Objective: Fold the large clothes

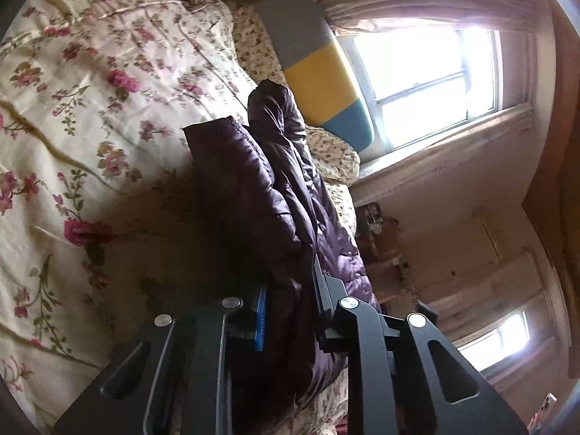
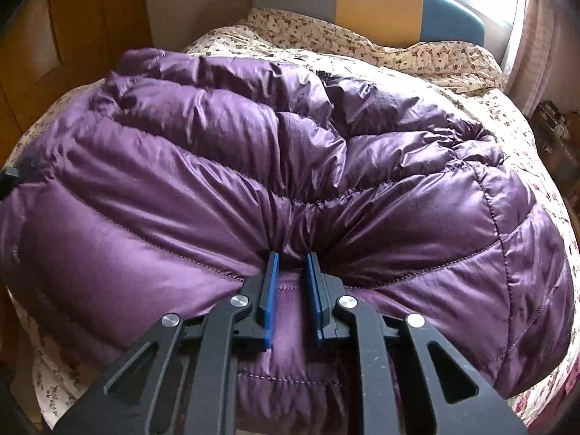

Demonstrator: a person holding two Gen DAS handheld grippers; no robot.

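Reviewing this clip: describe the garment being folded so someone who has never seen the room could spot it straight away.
Find the bed with the grey, yellow and blue headboard. On its floral bedding lies a puffy purple quilted jacket, pinched by the right claw. It is the only plain, shiny, dark thing among pale flowered fabrics.

The jacket (image 2: pixel 290 166) is lying on the bed (image 2: pixel 471 69), with the headboard (image 2: pixel 377 0) standing behind and the window (image 1: pixel 427 79) beyond.

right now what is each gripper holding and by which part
Both hold the purple down jacket. The right gripper pinches a gathered fold of a quilted panel near its edge; the left gripper clamps a bunched ridge of it.
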